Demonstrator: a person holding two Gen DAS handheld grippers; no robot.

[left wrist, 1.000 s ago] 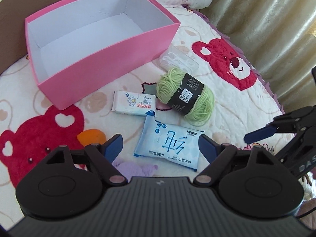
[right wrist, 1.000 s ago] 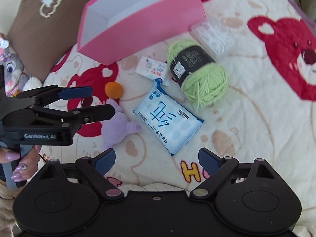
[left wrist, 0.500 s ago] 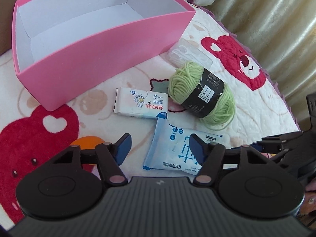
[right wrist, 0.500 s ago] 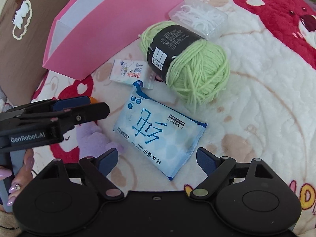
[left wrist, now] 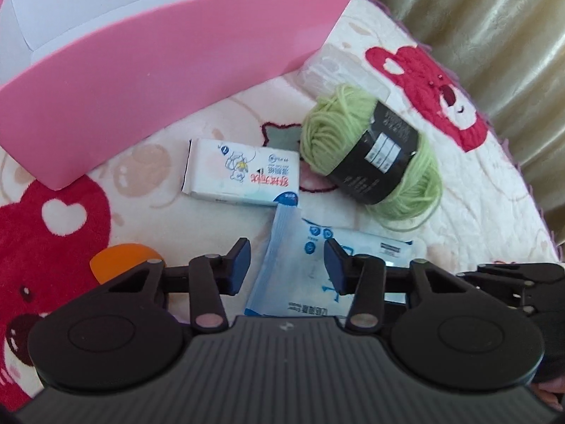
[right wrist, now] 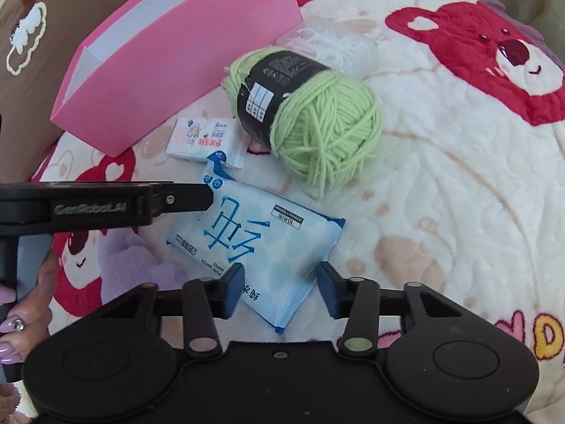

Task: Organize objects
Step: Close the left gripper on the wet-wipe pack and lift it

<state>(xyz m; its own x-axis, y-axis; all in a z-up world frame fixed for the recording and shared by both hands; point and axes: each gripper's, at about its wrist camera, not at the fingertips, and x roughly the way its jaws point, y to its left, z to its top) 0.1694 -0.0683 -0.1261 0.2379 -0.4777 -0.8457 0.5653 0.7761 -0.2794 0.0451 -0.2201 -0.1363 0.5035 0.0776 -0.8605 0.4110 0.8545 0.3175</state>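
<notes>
I have both tools down over the blue wet-wipes pack (right wrist: 254,247), which lies flat on the bear-print blanket (right wrist: 441,183) of the bed. My left hand-held gripper (left wrist: 286,265) straddles the pack's upper end; its jaws are closing, with the pack between them, though I cannot see the pads pressing on it. My right hand-held gripper (right wrist: 280,288) straddles the pack's lower corner; its jaws are closing too, the pack between them and a gap showing at the pads.

Just beyond the pack lies a small white tissue packet (left wrist: 243,173), its corner touching the pack's end. Beside that sits a light-green yarn ball (right wrist: 310,123) with a black label band, and behind the yarn a clear plastic box (right wrist: 332,44) of white items. The pink box (left wrist: 152,81) stands open-topped further back, its white inside showing. An orange ball (left wrist: 120,256) and a purple plush toy (right wrist: 137,261) rest near the left hand-held gripper. A hand (right wrist: 24,321) grips the left tool's handle.
</notes>
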